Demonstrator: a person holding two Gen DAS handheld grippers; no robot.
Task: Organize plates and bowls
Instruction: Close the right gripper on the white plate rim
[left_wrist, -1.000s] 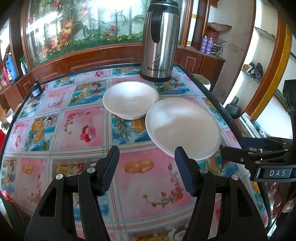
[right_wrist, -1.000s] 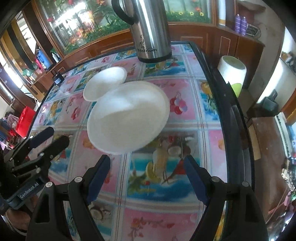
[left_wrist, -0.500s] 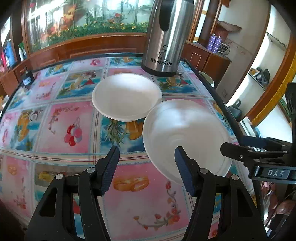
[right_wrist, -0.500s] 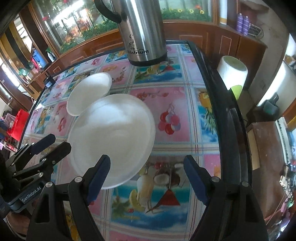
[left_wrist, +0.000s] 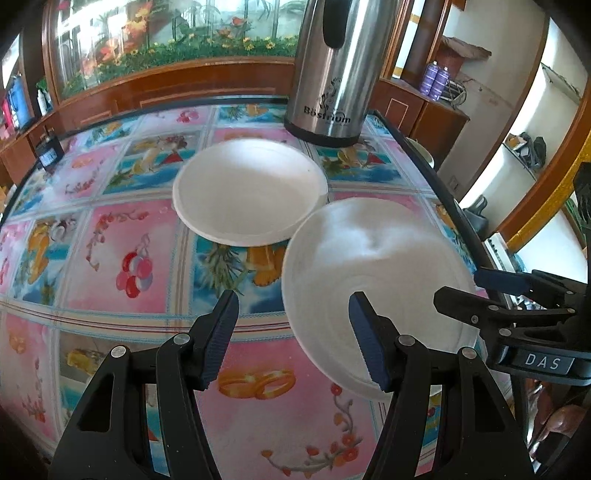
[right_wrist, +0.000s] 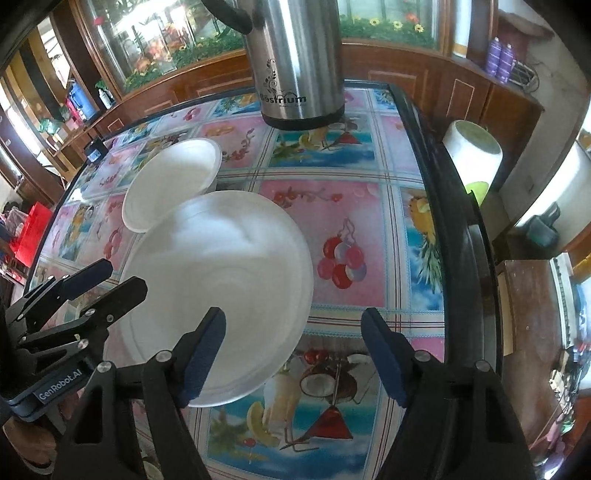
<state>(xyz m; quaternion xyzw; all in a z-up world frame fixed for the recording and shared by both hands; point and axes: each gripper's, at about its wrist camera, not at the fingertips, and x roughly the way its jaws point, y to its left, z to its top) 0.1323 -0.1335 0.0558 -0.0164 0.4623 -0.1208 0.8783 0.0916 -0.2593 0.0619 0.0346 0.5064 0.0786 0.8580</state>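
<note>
1. A table (left_wrist: 110, 258) covered with a bright cloth of fruit and flower squares is seen from two cameras, one on each hand-held gripper.
2. Two white dishes are laid on the cloth. The nearer plate (left_wrist: 373, 280) is set close to the table's right edge; the shallow bowl (left_wrist: 247, 192) is set further in, toward the far edge. Their rims appear to touch or slightly overlap; which of the two cannot be told.
3. A tall steel flask (left_wrist: 328, 70) is stood at the far edge, just beyond the bowl.
4. The left gripper (left_wrist: 291, 332) is held wide apart and nothing is gripped; its right finger is seen over the near part of the plate.
5. The right gripper (right_wrist: 293, 350) is likewise spread wide and nothing is held; its left finger is seen over the plate's near rim, while its right finger is over bare cloth.
6. Whether either gripper touches the plate cannot be told.
7. The step in hand is judged to be the approach to the plate, with no dish yet lifted or stacked.
8. For the next move, one rim of the plate would need to be brought between a pair of fingers and clamped firmly, since the thin, smooth edge could slip.
</note>
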